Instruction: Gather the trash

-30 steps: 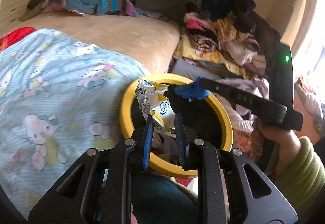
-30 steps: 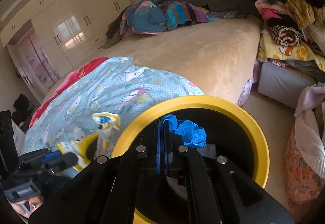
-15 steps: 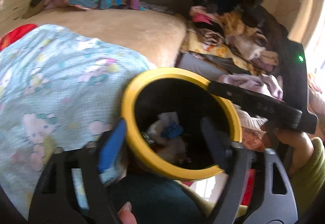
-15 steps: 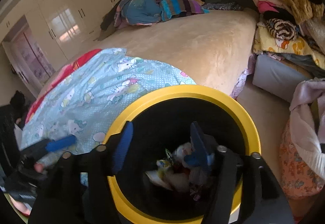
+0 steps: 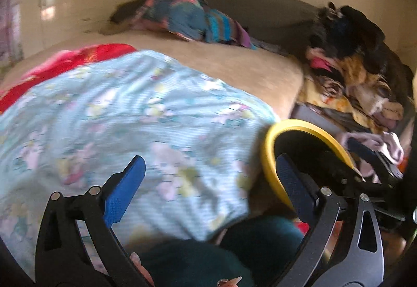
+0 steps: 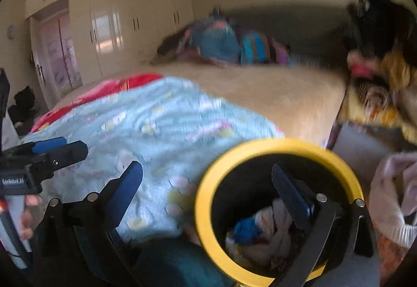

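Note:
A black bin with a yellow rim stands by the bed; in the left wrist view its rim shows at the right. Inside lie a crumpled blue scrap and white wrappers. My right gripper hangs over the bin's left edge, jaws opening wide, nothing between them. My left gripper is over the light blue cartoon blanket, left of the bin, jaws also opening and empty. It shows at the left edge of the right wrist view. No trash shows on the blanket.
The blanket lies on a beige bed with bundled striped cloth at its far end. A tall heap of clothes rises right of the bin. White wardrobes line the far wall. The person's teal-clad legs fill the bottom.
Both grippers let go of their trash, the yellow-white wrapper and the blue scrap, which now lie in the bin. Both opened wide and swung left towards the blanket.

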The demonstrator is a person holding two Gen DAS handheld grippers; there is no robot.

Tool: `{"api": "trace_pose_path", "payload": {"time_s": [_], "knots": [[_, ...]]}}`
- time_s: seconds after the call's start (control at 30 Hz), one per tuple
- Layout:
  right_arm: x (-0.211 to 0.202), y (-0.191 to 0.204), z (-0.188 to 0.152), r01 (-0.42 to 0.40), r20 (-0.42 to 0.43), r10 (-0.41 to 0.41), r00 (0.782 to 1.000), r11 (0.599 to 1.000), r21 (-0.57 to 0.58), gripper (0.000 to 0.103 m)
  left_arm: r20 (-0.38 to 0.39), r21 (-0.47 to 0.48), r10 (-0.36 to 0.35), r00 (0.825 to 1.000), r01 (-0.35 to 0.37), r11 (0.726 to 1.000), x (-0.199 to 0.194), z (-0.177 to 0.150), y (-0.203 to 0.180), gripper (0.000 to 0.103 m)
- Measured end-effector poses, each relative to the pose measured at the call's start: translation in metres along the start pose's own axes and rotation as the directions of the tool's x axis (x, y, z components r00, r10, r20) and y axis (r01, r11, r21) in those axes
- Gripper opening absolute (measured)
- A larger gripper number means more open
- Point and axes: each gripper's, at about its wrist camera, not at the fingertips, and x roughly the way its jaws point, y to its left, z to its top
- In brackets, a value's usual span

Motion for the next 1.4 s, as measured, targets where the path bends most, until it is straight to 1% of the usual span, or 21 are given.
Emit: {"api": "trace_pose_path", "payload": {"time_s": [0.07, 0.13, 0.23, 0.3, 0.4, 0.5, 0.83, 1.4], "knots": [[-0.007, 0.011, -0.003, -0.008, 0.044, 0.007, 0.999, 1.000, 0.016, 0.097, 0.024, -0.017, 0.036, 0.999, -0.036, 0.999, -0.012, -0.004, 0.013, 0.092], [-0.013, 0.020, -0.003, -0.024, 0.084, 0.024, 0.996, 1.000, 0.000, 0.097, 0.046, -0.022, 0.065, 0.997, -0.064, 0.998, -0.022, -0.009, 0.022, 0.092], [-0.029, 0.027, -0.004, -0.013, 0.172, 0.017, 0.985, 1.000, -0.023, 0.097, 0.085, -0.023, 0.092, 0.992, -0.090, 0.996, -0.035, -0.019, 0.031, 0.092], [-0.039, 0.030, -0.006, 0.000, 0.213, 0.004, 0.977, 1.000, -0.022, 0.097, 0.110, -0.033, 0.097, 0.989, -0.094, 0.995, -0.040, -0.023, 0.037, 0.092], [-0.046, 0.033, -0.007, 0.020, 0.249, -0.011, 0.968, 0.999, -0.034, 0.097, 0.137, -0.052, 0.096, 0.986, -0.090, 0.995, -0.046, -0.026, 0.040, 0.092], [-0.046, 0.034, -0.007, 0.018, 0.254, -0.006, 0.967, 0.999, -0.045, 0.097, 0.163, -0.039, 0.108, 0.981, -0.103, 0.994, -0.050, -0.029, 0.037, 0.092], [-0.046, 0.034, -0.009, 0.014, 0.244, -0.007, 0.970, 1.000, -0.027, 0.097, 0.190, -0.012, 0.116, 0.975, -0.116, 0.993, -0.052, -0.031, 0.028, 0.092], [-0.040, 0.033, -0.012, 0.021, 0.232, -0.018, 0.973, 1.000, -0.013, 0.097, 0.187, -0.024, 0.115, 0.976, -0.113, 0.993, -0.050, -0.032, 0.030, 0.092]]}}
